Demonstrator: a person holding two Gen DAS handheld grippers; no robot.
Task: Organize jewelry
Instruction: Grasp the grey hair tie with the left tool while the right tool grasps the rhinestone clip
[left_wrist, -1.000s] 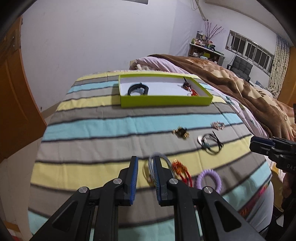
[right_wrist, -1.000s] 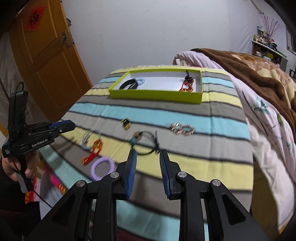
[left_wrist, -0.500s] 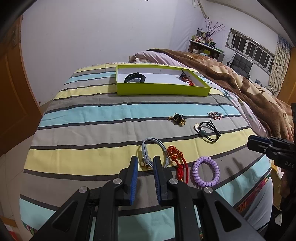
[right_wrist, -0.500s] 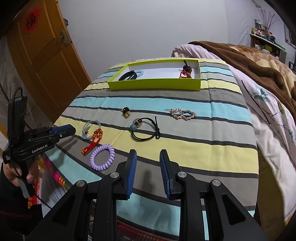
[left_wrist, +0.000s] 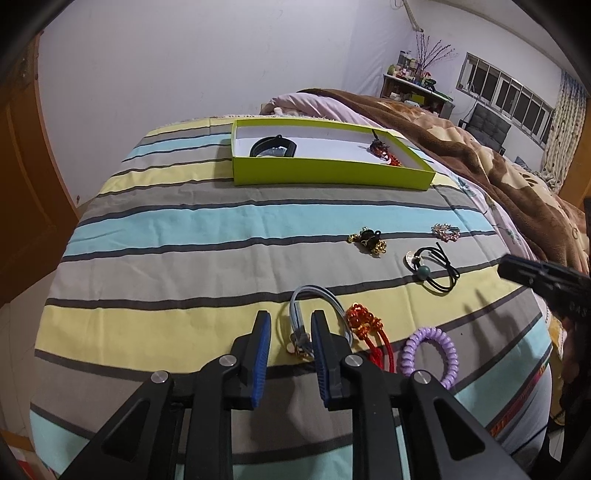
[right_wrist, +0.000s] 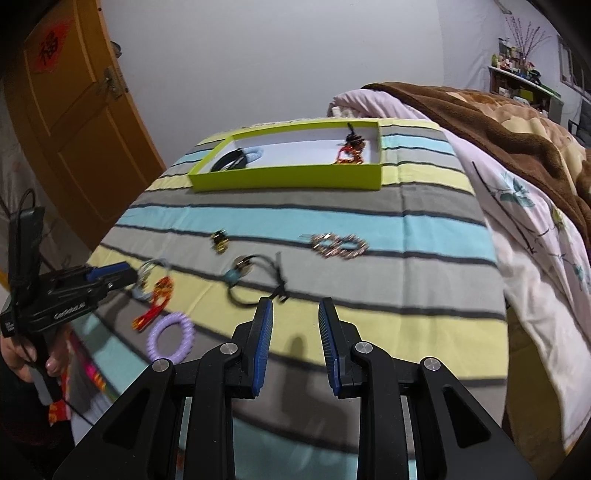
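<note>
Both tools gape (left tool (left_wrist: 287, 325), right tool (right_wrist: 295, 314)) above a blue-grey looped hair tie (left_wrist: 314, 314).

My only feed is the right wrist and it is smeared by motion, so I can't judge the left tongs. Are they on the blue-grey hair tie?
Observer: In the left wrist view the left tongs are open. The charm end of the blue-grey hair tie lies between the fingers, not clamped.
Operator: And the small gold thing farther up the cloth, what is it?
Observer: That view shows it sharply: a black knot with gold bells, lying by itself on the striped cloth.
</note>
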